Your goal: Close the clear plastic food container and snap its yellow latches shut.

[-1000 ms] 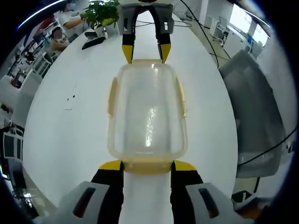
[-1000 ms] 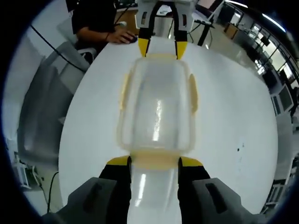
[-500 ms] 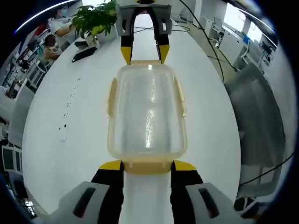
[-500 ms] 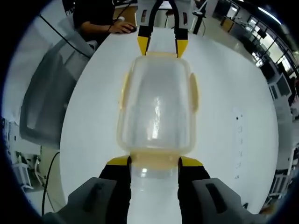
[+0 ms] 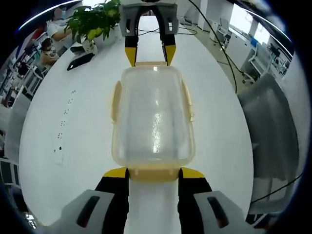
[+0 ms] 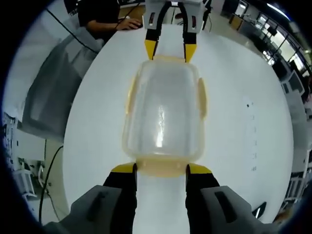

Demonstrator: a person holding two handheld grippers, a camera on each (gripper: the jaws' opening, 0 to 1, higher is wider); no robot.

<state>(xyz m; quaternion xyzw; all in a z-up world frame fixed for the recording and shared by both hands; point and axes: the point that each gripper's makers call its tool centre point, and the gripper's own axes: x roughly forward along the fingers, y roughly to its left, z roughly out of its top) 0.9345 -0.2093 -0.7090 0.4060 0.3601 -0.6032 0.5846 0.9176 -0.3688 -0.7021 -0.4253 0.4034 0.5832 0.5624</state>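
A clear plastic container [image 5: 153,117] with its lid on lies lengthwise between my two grippers over the white table [image 5: 73,122]. Yellow side latches [image 5: 116,100] lie flat along its long edges. In the left gripper view, my left gripper [image 5: 154,173] is shut on the near yellow end latch [image 5: 154,174], and my right gripper [image 5: 148,54] clamps the far end. The right gripper view mirrors this: the right gripper [image 6: 161,169] grips the near end latch [image 6: 161,168] of the container [image 6: 163,112], and the left gripper [image 6: 169,48] holds the far end.
A potted plant [image 5: 95,22] and a dark flat device [image 5: 78,48] stand at the far end of the table. A row of small sockets [image 5: 61,141] is set in the tabletop. Grey chairs [image 5: 273,131] [image 6: 48,92] flank the table. A seated person in black [image 6: 105,14] rests a hand on it.
The background has swung in both views, so the cameras have moved. The container keeps the same place between both grippers, and their hold on it looks unchanged.
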